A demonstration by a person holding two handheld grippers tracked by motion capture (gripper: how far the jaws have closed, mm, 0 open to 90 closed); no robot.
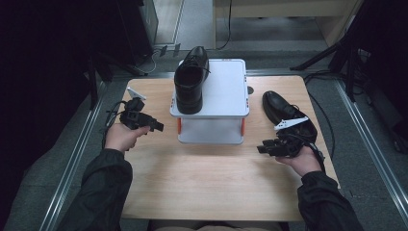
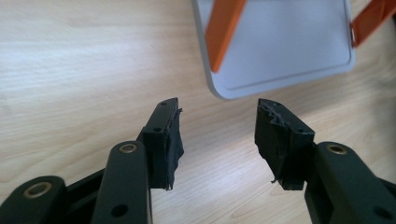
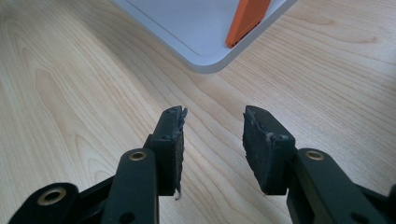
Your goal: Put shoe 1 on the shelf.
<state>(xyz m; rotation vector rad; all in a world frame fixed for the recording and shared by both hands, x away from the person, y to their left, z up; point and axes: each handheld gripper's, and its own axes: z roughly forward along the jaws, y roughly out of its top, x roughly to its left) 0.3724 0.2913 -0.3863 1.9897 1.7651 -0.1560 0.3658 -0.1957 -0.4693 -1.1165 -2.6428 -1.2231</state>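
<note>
A black dress shoe [image 1: 191,79] stands on the top shelf of a small white two-level rack [image 1: 226,89] with orange posts at the table's middle back. Its mate, a second black shoe [image 1: 281,109], lies on the wooden table [image 1: 207,178] to the rack's right. My left gripper [image 1: 156,126] is held low at the rack's left front, open and empty [image 2: 217,135], its jaws pointing toward the rack's lower shelf [image 2: 280,46]. My right gripper [image 1: 262,148] sits at the rack's right front, just ahead of the second shoe, open with nothing between its jaws [image 3: 212,140].
The rack's lower shelf corner [image 3: 205,60] and an orange post [image 3: 245,21] lie just beyond my right jaws. Bare wood spreads across the table's near half. Dark stands and cables ring the table on the floor [image 1: 337,53].
</note>
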